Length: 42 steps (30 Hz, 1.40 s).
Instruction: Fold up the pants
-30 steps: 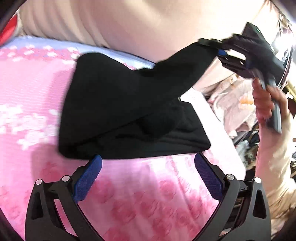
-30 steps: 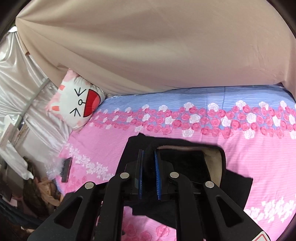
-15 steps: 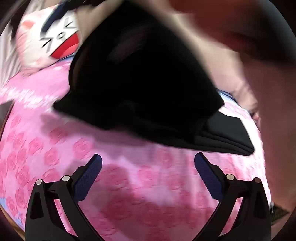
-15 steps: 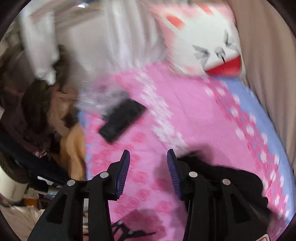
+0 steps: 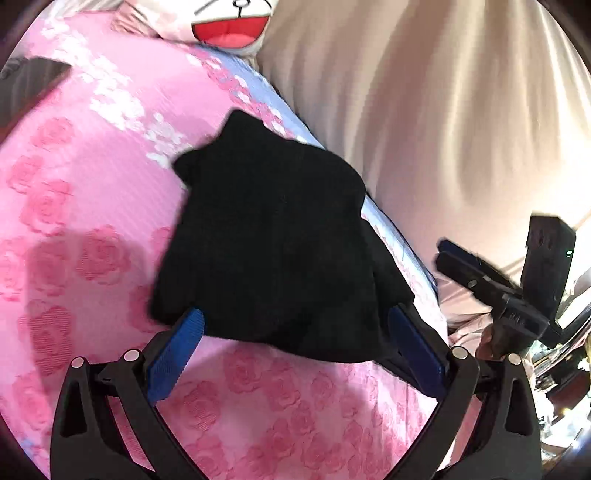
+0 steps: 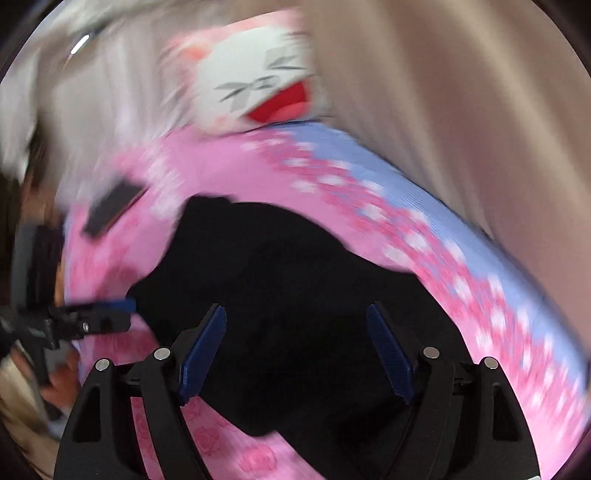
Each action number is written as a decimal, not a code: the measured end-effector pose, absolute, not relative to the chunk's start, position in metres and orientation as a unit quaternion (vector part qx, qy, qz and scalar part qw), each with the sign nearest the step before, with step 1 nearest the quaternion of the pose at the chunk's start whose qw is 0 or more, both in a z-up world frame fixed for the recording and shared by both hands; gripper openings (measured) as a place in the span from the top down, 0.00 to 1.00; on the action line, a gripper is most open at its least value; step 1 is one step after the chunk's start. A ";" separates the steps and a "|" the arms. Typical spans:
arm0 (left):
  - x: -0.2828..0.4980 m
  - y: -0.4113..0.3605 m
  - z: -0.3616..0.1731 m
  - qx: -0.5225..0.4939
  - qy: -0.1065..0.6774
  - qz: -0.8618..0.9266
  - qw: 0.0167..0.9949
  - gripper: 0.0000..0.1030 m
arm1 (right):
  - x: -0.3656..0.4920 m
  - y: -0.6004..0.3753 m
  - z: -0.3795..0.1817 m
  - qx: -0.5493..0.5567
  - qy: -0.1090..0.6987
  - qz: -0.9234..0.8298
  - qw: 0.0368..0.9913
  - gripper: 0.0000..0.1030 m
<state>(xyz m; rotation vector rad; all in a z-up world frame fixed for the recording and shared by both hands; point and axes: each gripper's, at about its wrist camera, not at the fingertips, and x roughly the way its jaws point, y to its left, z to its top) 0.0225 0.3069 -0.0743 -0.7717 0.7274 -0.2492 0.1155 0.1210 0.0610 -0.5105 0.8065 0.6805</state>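
Observation:
The black pants (image 5: 273, 251) lie folded in a compact bundle on the pink rose-print bedsheet (image 5: 85, 206). My left gripper (image 5: 295, 350) is open and empty, its blue pads at the near edge of the bundle. My right gripper (image 6: 295, 350) is open and empty, hovering just above the pants (image 6: 295, 295); this view is motion-blurred. The right gripper also shows in the left wrist view (image 5: 447, 251), off the bed's right side. The left gripper shows at the left of the right wrist view (image 6: 122, 306).
A cat-face pillow (image 5: 229, 22) lies at the head of the bed. A beige curtain (image 5: 424, 110) hangs along the far side. A dark flat phone-like object (image 5: 29, 85) lies on the sheet at the left. Clutter stands beyond the bed's right edge (image 5: 561, 362).
My right gripper let go of the pants fabric, opened, and swung back over the bundle. The lifted part has dropped onto the bundle. My left gripper stayed open.

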 end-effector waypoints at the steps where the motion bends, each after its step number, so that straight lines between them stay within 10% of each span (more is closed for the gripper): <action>1: 0.015 0.311 -0.071 -0.357 0.338 -0.094 0.866 0.05 | 0.106 0.139 0.056 -0.269 0.371 0.339 0.822 0.26; 7: -0.004 0.356 -0.058 -0.353 0.304 -0.024 0.885 0.05 | 0.062 0.211 -0.026 -0.414 0.359 0.383 0.744 0.33; 11: -0.005 0.385 -0.059 -0.362 0.294 0.003 0.884 0.05 | 0.105 0.224 -0.026 -0.374 0.388 0.372 0.755 0.96; 18: 0.054 0.383 -0.052 -0.363 0.302 -0.041 0.880 0.05 | 0.230 0.200 0.129 -0.282 0.315 0.280 0.862 0.95; 25: 0.150 0.363 -0.086 -0.456 0.372 -0.089 0.804 0.12 | 0.313 0.193 0.136 -0.272 0.332 0.206 0.879 0.95; 26: 0.154 0.361 -0.084 -0.461 0.365 -0.101 0.802 0.23 | 0.318 0.191 0.133 -0.267 0.339 0.208 0.878 0.95; 28: 0.166 0.358 -0.083 -0.462 0.377 -0.114 0.795 0.96 | 0.323 0.185 0.128 -0.252 0.354 0.216 0.874 0.95; 37: 0.113 0.392 0.018 -0.409 0.259 -0.119 0.867 0.95 | 0.263 0.207 0.131 -0.224 0.346 0.314 0.856 0.92; 42: 0.098 0.406 -0.007 -0.407 0.290 -0.069 0.864 0.95 | 0.193 0.263 0.028 -0.231 0.472 0.465 0.713 0.89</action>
